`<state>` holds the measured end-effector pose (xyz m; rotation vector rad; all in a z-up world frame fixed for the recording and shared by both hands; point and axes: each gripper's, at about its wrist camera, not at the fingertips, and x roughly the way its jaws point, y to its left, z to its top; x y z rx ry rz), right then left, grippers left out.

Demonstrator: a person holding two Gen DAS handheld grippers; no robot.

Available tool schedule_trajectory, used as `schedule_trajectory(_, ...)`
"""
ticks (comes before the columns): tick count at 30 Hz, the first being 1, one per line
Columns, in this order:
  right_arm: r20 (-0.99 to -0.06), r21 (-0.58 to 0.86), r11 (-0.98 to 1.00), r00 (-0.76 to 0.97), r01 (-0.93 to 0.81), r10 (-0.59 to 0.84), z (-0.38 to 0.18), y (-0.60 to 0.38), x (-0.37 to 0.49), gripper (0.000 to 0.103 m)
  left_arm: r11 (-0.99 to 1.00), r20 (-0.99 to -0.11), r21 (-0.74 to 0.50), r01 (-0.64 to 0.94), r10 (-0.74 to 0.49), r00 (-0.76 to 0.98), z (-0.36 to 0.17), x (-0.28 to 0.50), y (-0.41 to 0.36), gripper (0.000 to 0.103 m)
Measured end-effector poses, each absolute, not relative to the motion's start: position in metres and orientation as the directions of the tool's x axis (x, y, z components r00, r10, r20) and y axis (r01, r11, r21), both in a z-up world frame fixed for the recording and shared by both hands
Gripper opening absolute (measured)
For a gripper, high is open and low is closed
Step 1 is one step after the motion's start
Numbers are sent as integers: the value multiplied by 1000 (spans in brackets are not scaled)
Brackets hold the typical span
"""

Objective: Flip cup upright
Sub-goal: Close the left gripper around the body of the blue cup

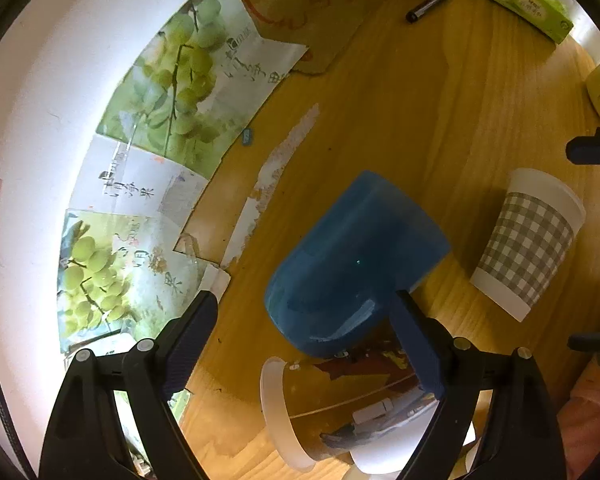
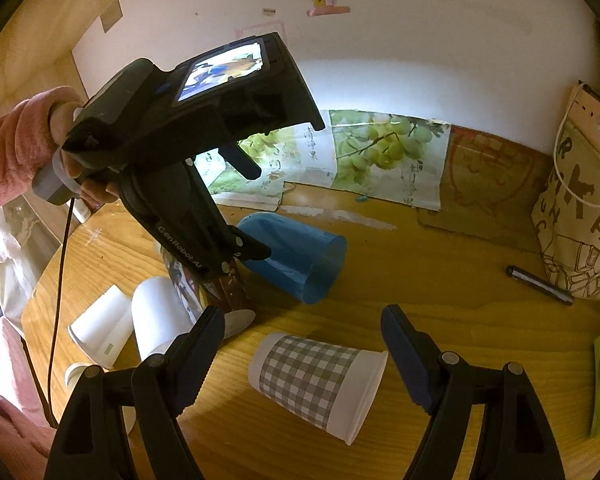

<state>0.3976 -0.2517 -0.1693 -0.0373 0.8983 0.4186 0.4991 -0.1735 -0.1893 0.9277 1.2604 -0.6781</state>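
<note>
Wooden worktop (image 2: 420, 280) with several cups lying on their sides. The blue plastic cup (image 1: 352, 264) lies on its side near the middle of the worktop, its open mouth facing the right-wrist camera and toward the right in that view. The left tongs (image 1: 304, 320) point steeply down over this cup with their jaws wide apart: 1 finger (image 1: 414, 344) overlaps the cup's lower edge in the left-wrist view, though contact cannot be confirmed, while the other finger stands clear on the far side, over bare wood. Nothing is clamped.

A brown printed paper cup (image 1: 340, 404) lies just beside the blue cup, directly below the left tongs. A grey-and-white checked paper cup (image 2: 320, 384) lies on its side apart from the blue cup, between the fingers of the right tongs (image 2: 300, 340) in the right-wrist view. The right tongs hang above it with jaws apart, holding nothing.

2 plain white paper cups (image 2: 132, 328) lie near the worktop's left edge. A black marker (image 2: 540, 284) rests beside a printed tote bag (image 2: 580, 200). Grape-print cardboard sheets (image 2: 380, 152) lean against the wall. A pink sleeve (image 2: 12, 148) covers the arm holding the left tool.
</note>
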Motion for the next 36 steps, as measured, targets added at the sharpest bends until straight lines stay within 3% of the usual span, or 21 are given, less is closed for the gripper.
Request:
schedule_trajectory(11,-780,149,921,530,-359,333,-175,-251,401,81,496,-997,73,865,9,79,-200,513,-171,88)
schedule_trajectory(25,-787,157,920,517,-360,336,-178,-247,404,81,547,-998,-33,836,-56,-3,-207,539,-155,67)
schedule_trajectory(36,-785,165,917,515,-364,345,-177,-245,401,81,580,-994,-87,810,-105,-31,-203,563,-150,60)
